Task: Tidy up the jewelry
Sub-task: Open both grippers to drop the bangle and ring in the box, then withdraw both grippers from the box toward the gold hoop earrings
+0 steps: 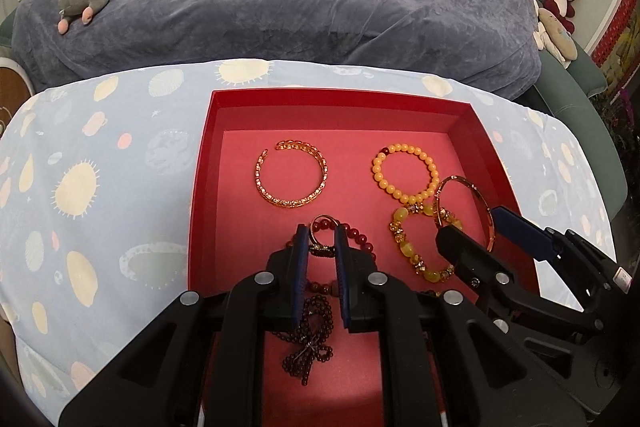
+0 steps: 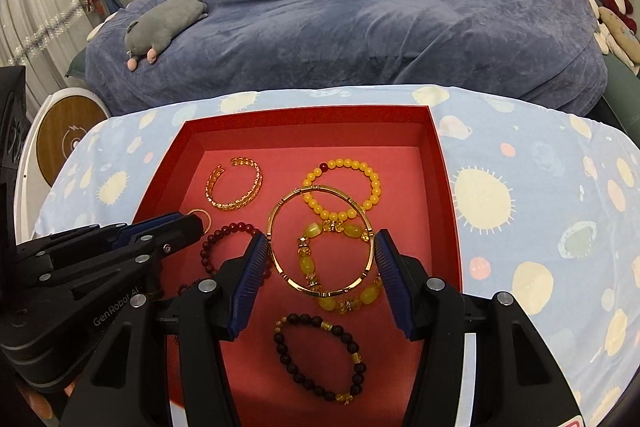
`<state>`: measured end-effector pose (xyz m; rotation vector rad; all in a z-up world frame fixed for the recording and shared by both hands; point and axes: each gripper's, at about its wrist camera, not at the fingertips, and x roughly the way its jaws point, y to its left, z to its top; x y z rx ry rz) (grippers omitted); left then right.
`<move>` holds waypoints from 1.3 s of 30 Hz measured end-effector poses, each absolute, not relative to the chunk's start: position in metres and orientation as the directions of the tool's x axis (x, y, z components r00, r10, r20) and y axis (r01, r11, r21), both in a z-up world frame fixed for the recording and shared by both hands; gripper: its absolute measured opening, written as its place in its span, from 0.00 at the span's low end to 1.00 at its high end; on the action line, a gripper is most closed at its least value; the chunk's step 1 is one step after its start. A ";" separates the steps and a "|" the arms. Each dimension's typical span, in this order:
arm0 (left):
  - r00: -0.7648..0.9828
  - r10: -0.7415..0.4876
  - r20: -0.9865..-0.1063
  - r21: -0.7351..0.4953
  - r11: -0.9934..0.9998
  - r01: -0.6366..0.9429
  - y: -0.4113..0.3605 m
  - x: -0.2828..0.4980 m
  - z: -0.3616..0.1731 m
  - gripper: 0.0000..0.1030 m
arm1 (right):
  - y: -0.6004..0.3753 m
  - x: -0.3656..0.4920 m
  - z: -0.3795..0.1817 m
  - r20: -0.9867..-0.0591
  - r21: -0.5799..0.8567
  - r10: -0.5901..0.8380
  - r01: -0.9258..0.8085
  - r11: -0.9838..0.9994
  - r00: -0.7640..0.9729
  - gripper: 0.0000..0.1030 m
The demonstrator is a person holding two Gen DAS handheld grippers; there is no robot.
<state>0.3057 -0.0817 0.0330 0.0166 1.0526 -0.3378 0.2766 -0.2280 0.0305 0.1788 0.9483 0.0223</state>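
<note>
Holding my place over the red box [image 1: 464,115] on the patterned cloth [image 1: 100,187], I go from big to small. My right gripper [image 2: 320,259] grasps the gold bangle [image 2: 320,195] across its width, above the amber bracelet [image 2: 348,231] at the centre; the yellow bead bracelet [image 2: 344,167] lies at twelve o'clock. My left gripper [image 1: 322,241] is clenched on a small ring [image 1: 322,223].
</note>
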 end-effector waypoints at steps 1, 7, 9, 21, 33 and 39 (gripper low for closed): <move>0.446 -0.265 -0.855 -0.148 0.949 0.280 -0.082 0.307 0.031 0.13 | -0.229 0.279 0.028 -0.808 0.167 0.101 0.062 0.984 0.580 0.52; 0.430 -0.264 -0.863 -0.155 0.950 0.271 -0.083 0.311 0.021 0.13 | -0.229 0.285 0.016 -0.821 0.169 0.097 0.076 0.983 0.563 0.52; 0.430 -0.262 -0.864 -0.154 0.951 0.268 -0.083 0.310 0.018 0.13 | -0.229 0.286 0.014 -0.824 0.168 0.097 0.077 0.983 0.559 0.52; 0.480 -0.216 -0.850 -0.131 0.970 0.206 -0.070 0.304 0.024 0.53 | -0.235 0.277 0.022 -0.820 0.159 0.076 0.098 0.982 0.568 0.56; 0.490 -0.212 -0.846 -0.116 0.969 0.219 -0.062 0.269 0.042 0.54 | -0.230 0.238 0.042 -0.811 0.162 0.066 0.115 0.980 0.581 0.57; 0.493 -0.214 -0.843 -0.114 0.968 0.224 -0.061 0.244 0.054 0.55 | -0.227 0.211 0.054 -0.807 0.163 0.060 0.124 0.979 0.587 0.57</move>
